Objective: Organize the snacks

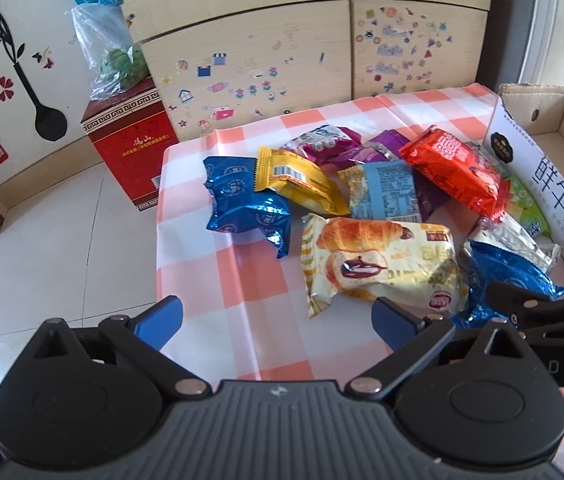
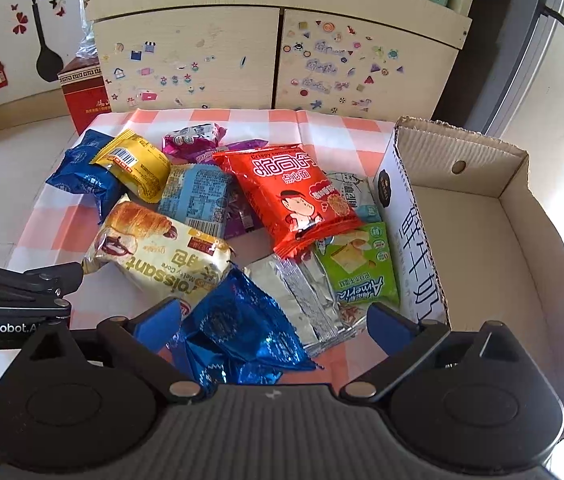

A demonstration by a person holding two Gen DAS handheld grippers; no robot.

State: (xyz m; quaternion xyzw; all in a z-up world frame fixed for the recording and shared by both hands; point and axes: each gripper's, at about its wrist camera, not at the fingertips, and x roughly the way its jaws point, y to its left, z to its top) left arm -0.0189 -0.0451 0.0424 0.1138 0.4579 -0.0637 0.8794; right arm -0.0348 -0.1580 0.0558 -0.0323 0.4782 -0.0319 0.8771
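A heap of snack packets lies on a table covered by an orange-and-white checked cloth (image 1: 218, 280), with a cardboard box (image 2: 481, 240) standing open at the right edge of the heap. The left gripper (image 1: 278, 320) hovers over the near side of the cloth with its blue fingers spread wide and nothing between them; a croissant packet (image 1: 381, 264) lies just ahead of its right finger, and a blue foil packet (image 1: 242, 204) lies further ahead to the left, beside a yellow packet (image 1: 297, 180). The right gripper (image 2: 274, 324) is also spread wide and holds nothing; a second blue foil packet (image 2: 238, 328) lies directly between its fingers, close to the left one, with a silver packet (image 2: 305, 300) just beside it and a green chip packet (image 2: 361, 264) ahead, against the box wall. A red noodle packet (image 2: 289, 196) rests on top of the middle of the heap, with purple packets (image 2: 194, 144) behind it. Beyond the table stands a pale wooden cabinet (image 1: 282, 48) dotted with stickers.
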